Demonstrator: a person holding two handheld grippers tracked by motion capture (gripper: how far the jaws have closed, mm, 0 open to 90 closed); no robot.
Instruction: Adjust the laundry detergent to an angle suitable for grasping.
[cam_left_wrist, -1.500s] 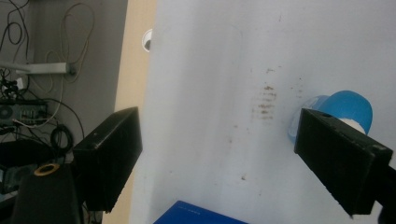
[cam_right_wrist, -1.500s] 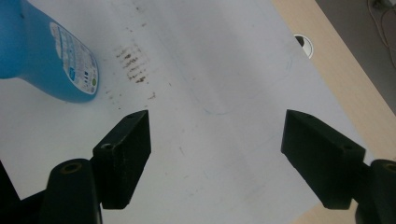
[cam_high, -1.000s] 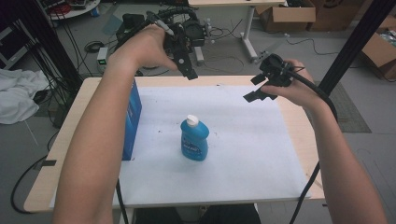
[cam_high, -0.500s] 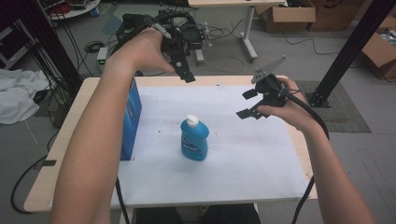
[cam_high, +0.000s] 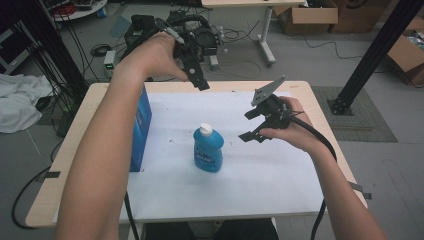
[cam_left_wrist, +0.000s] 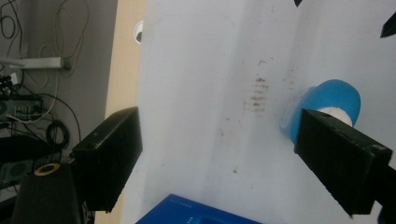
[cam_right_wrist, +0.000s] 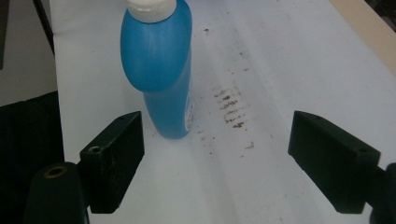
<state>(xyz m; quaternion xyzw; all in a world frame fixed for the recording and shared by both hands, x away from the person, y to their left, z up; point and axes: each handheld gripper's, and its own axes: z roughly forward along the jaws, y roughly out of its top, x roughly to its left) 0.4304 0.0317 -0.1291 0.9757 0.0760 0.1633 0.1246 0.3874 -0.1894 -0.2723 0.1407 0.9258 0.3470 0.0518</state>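
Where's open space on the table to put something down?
Widest free patch: near half of the white sheet, between the bottle and the near edge. Also open: the far strip behind the bottle. Tighter: the gap between the blue box and the bottle, and bottle to right gripper.

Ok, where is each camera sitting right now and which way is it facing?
High view: fixed above the person's side, looking forward and down on the table; both forearms, left hand-held gripper and right hand-held gripper show.
Left gripper view: rides the left hand-held gripper, looking down past its open jaws at the white sheet, blue box and blue bottle.
Right gripper view: rides the right hand-held gripper, low, facing the upright blue bottle.
Shared: all three see the bottle.
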